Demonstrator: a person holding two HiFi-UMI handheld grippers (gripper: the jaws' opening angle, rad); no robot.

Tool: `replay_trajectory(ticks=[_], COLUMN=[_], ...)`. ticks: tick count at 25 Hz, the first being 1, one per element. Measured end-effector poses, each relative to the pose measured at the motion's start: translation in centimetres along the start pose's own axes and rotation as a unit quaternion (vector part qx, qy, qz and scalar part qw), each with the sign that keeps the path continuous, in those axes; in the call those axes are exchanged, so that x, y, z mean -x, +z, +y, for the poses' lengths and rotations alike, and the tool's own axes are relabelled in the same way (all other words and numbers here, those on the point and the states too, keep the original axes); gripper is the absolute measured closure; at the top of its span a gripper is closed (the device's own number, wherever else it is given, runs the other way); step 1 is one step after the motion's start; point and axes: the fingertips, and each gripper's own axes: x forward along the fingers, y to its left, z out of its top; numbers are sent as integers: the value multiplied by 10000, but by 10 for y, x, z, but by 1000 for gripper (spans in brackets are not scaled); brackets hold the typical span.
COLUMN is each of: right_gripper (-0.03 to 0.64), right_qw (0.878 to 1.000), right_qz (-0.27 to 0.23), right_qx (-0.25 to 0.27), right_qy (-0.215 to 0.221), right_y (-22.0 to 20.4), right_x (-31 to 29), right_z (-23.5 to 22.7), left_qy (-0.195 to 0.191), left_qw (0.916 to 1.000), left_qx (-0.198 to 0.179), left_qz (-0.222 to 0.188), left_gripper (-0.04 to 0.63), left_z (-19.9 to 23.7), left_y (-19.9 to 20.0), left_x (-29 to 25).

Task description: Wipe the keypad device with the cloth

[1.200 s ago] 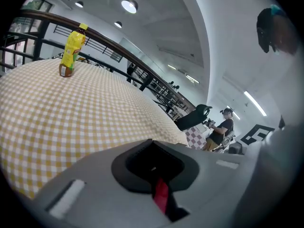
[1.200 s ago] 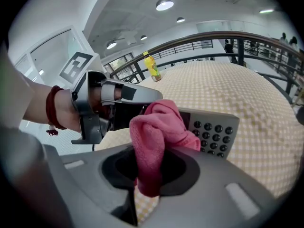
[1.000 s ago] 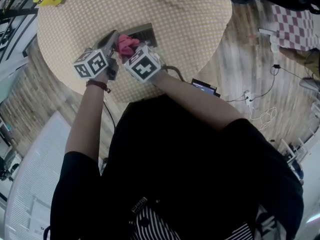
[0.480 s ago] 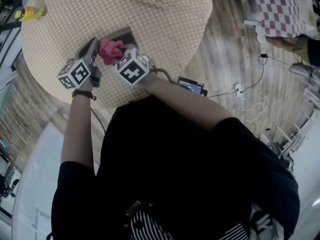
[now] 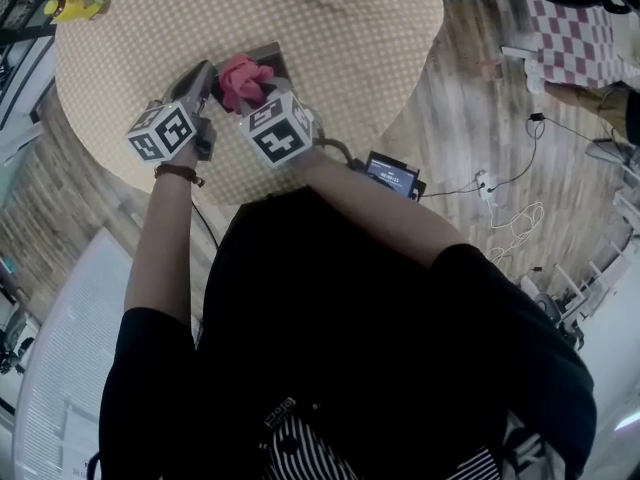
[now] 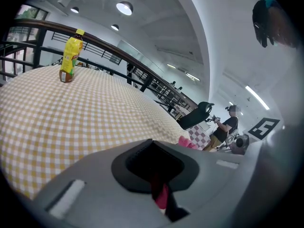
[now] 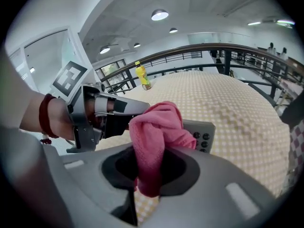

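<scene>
Cloth (image 7: 156,125): pink and bunched. It is pinched in your right hand-held gripper (image 7: 149,175), with the wad above the jaws and a tail hanging below them.
Right hand-held gripper: jaws clamped tight on the cloth. It holds the wad over the left part of the keypad device (image 7: 205,136); contact with the device is unclear.
Keypad device: grey slab with dark round buttons, lying flat on the counter (image 5: 340,38). It sits near the edge closest to you, left of middle, and the cloth hides much of it.
Left hand-held gripper (image 5: 203,80): tip at the device's left edge, just beside the cloth. Its own view shows only a narrow dark slot with a sliver of pink. You cannot tell how far the jaws are apart, or whether they grip the device.
Counter: round, covered in yellow-and-white check.
Bottle (image 5: 70,6): yellow, at the far left edge, well apart from both grippers.
</scene>
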Motion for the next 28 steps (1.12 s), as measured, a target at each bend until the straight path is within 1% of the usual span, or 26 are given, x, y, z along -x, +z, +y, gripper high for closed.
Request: replay_trajectory(ticks=[9, 12, 14, 19, 23, 28], right_gripper=[534, 534, 534, 534, 534, 534], right_qw=[9987, 9986, 9984, 9978, 9981, 9984], right_qz=[96, 84, 81, 104, 127, 107], right_qx=[341, 295, 310, 427, 441, 464], right_qy=[359, 442, 469, 502, 422, 299], right_y=[7, 9, 11, 7, 6, 3], right_x=[-20, -29, -32, -32, -28, -21], right_z=[33, 51, 56, 53, 44, 28], left_qy=[17, 67, 83, 54, 72, 122], left_qw=[10000, 9999, 9998, 9999, 9998, 9998], left_qx=[23, 97, 99, 47, 62, -71], left_qz=[-57, -115, -153, -115, -174, -160], left_gripper=[594, 594, 594, 594, 594, 594], left_z=[1, 4, 5, 3, 5, 6], left_y=[1, 2, 4, 3, 3, 1], left_x=[1, 6, 6, 4, 4, 5])
